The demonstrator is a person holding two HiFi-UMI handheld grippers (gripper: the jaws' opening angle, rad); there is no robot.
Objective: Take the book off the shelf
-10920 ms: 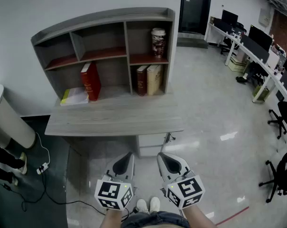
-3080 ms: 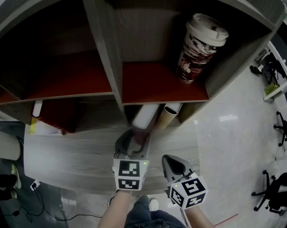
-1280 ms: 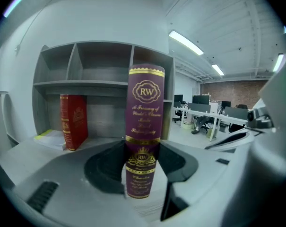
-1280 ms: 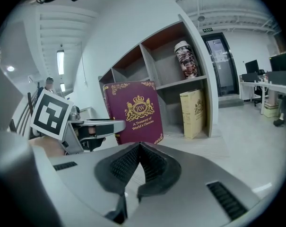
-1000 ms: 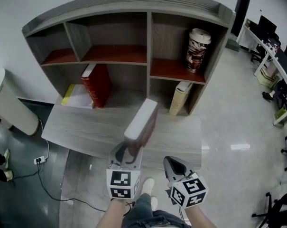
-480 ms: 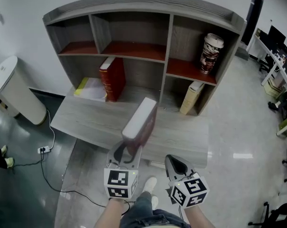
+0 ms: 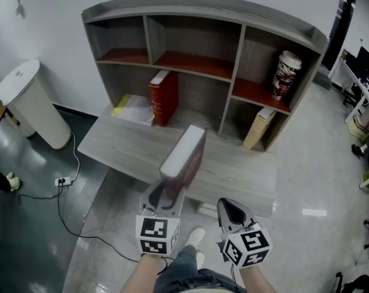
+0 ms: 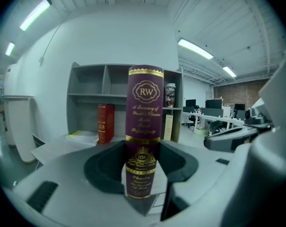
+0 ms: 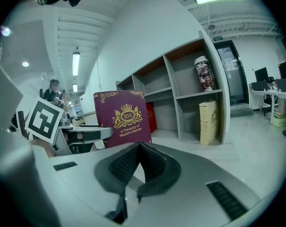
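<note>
A maroon book [image 7: 185,158] with gold print stands upright in my left gripper [image 7: 164,195], whose jaws are shut on its lower spine [image 8: 143,141]; it hangs in the air in front of the grey shelf unit [image 7: 245,18]. In the right gripper view the book's cover [image 9: 122,118] shows at the left. My right gripper [image 7: 233,213] is shut and holds nothing, low and to the right of the book [image 9: 139,148].
On the shelf unit stand a red book [image 7: 163,96], a cream book [image 7: 258,127] and a patterned paper cup [image 7: 285,67]; yellow-edged papers [image 7: 133,110] lie on the grey desk [image 7: 111,145]. A white bin [image 7: 27,104] stands to the left, with a cable on the floor.
The book has come out of the lower right compartment and is held clear of the desk. The view has backed off and swung left; the shelf unit now sits farther right.
</note>
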